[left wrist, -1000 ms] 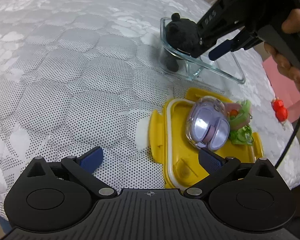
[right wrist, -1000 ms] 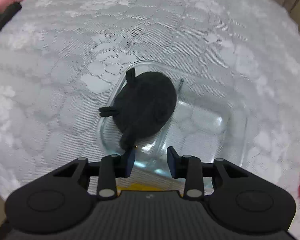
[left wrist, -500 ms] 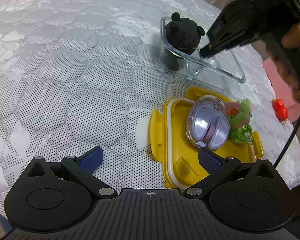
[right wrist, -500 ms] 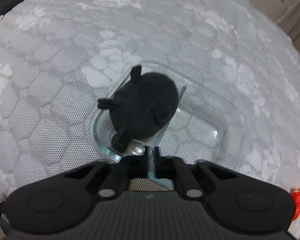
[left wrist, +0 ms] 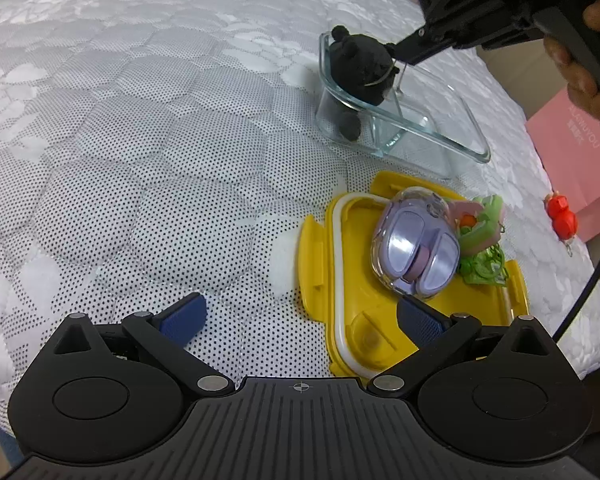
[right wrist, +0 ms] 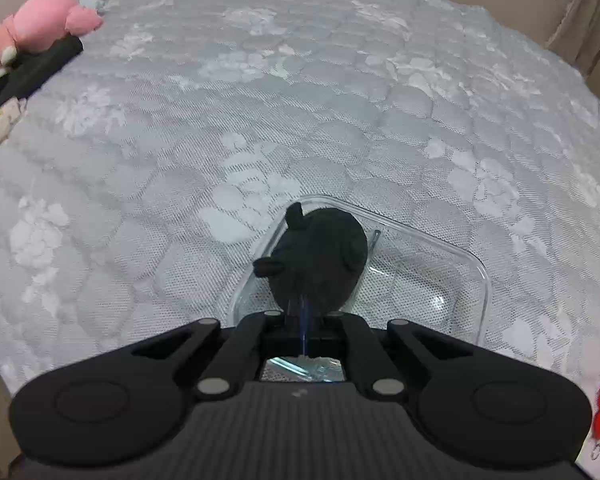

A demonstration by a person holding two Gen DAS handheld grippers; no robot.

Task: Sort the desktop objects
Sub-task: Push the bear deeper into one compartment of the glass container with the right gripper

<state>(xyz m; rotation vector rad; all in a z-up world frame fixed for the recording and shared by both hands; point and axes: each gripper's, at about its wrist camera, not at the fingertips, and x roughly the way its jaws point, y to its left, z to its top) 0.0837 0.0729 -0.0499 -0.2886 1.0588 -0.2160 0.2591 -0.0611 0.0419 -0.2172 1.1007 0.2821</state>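
Right claw (right wrist: 305,322) has just snapped shut from part-open, clenched with no toy between its tips; in the left view it sits above the black plush bear (left wrist: 360,70). A thin wire or loop by the bear's head runs near the tips, but we cannot tell if it is pinched. The bear lies at one end of the glass dish (left wrist: 440,128) on the bed (left wrist: 140,140). We judge that drop done.

Left claw (left wrist: 300,314) is released, spread wide, empty, unmoved. Nearer us than the dish: the yellow lid (left wrist: 356,320) carrying the purple earbud case (left wrist: 416,248) and green charm (left wrist: 480,236). Right of the dish: the red charm (left wrist: 562,218), loose, probably next. Nothing blocks it.
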